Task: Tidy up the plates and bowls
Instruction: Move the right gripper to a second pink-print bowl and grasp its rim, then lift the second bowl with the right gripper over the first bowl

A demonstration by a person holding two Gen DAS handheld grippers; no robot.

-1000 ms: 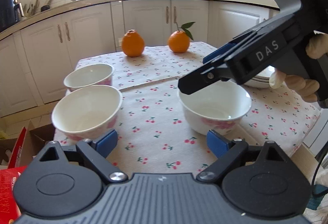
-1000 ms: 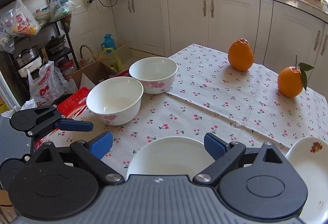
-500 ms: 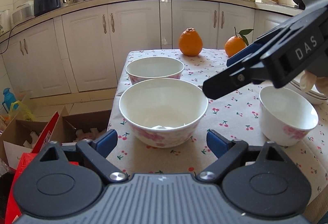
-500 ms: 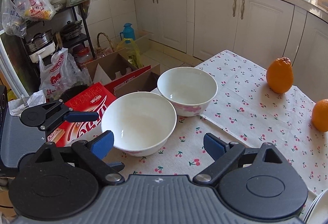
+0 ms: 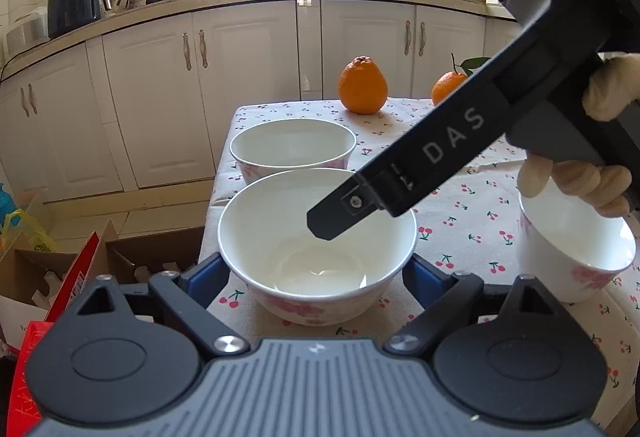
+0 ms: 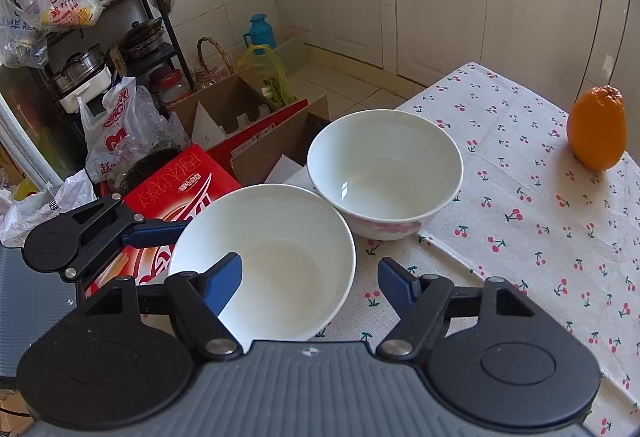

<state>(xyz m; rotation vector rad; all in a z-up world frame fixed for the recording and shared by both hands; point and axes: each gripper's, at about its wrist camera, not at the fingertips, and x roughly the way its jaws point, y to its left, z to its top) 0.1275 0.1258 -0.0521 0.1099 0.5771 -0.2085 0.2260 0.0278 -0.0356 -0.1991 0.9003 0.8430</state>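
Observation:
Three white bowls with pink flowers stand on the cherry-print tablecloth. The near bowl (image 5: pixel 318 245) sits between the open fingers of my left gripper (image 5: pixel 316 277), one pad at each side of it. The same bowl (image 6: pixel 276 261) shows in the right wrist view, where my right gripper (image 6: pixel 310 283) is open and straddles its rim, the left finger (image 6: pixel 222 283) inside the bowl. A second bowl (image 5: pixel 293 147) (image 6: pixel 384 173) stands just behind. A third bowl (image 5: pixel 576 257) stands to the right.
Two oranges (image 5: pixel 363 85) (image 5: pixel 449 87) stand at the far table edge. The table edge lies just left of the bowls; below it are cardboard boxes (image 6: pixel 236 109) and a red carton (image 6: pixel 176 189). White cabinets (image 5: pixel 160 93) stand behind.
Both grippers have moved left across the table and closed in on the near left bowl. The right gripper now hangs over its rim; the left gripper brackets it.

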